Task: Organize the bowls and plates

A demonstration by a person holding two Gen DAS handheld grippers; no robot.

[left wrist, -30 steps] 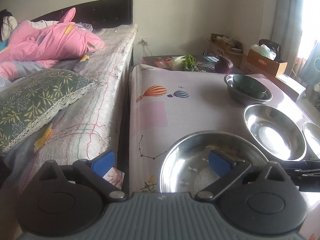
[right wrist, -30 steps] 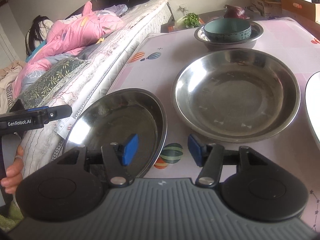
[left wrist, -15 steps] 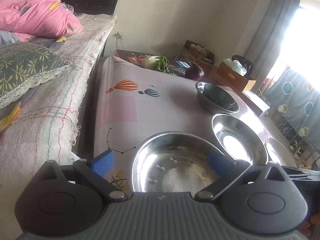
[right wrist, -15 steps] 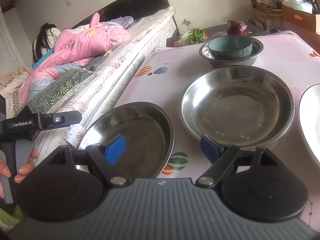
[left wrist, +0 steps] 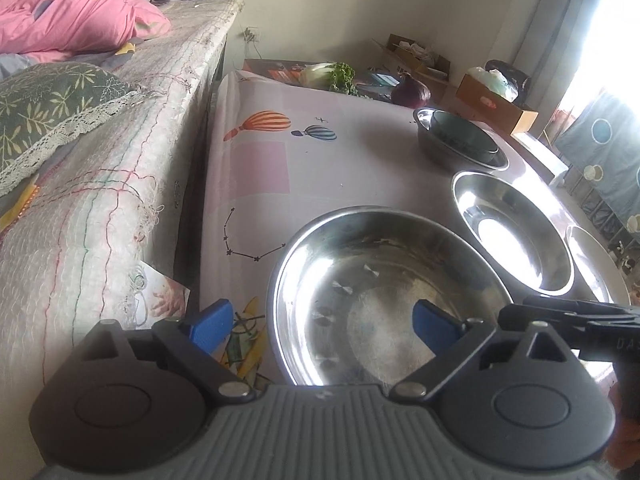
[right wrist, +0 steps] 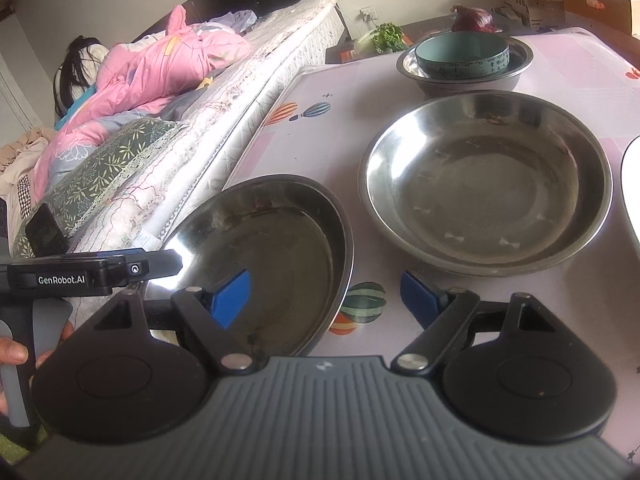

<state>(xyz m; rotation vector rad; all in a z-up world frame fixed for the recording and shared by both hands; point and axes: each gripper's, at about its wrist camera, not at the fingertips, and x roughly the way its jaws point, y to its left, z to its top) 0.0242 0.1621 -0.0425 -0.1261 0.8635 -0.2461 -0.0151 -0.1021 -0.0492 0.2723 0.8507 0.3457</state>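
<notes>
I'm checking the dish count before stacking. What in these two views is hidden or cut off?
- White plate: right wrist view, cut by the right edge; its size is unknown.
- Near rim of the closest steel dish: left wrist view, hidden behind the left gripper.
- Teal bowl: its inside is hidden by its own wall, so contents can't be told.

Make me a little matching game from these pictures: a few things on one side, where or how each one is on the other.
Things:
1. teal bowl
2. nearest steel dish
3. purple onion
4. pink blanket

Places:
A. on the bed
B. at the table edge next to the bed
C. inside a steel bowl
D. beyond the table's far end

Pairs: 1-C, 2-B, 3-D, 4-A
</notes>
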